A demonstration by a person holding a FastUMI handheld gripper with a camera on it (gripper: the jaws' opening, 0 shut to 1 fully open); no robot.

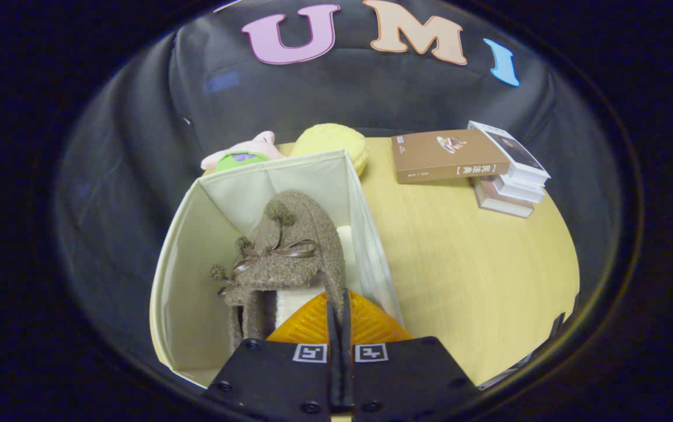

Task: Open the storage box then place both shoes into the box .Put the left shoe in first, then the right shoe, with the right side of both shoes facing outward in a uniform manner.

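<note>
A cream fabric storage box (187, 246) stands open on the wooden table, its mouth facing me. Inside it is a brown fuzzy shoe (298, 234) with pom-poms and a brown ribbon bow, toe pointing away toward the box's far wall. My gripper (336, 298) is shut, its two fingers pressed together on the shoe's near right rim, just over the box's opening. A pale white strip (348, 246) shows between the shoe and the box's right wall; I cannot tell what it is.
Behind the box lie a pink and green plush toy (242, 153) and a yellow round cushion (333, 140). A brown book (445, 155) and a stack of books (512, 176) sit at the far right of the table (465, 264).
</note>
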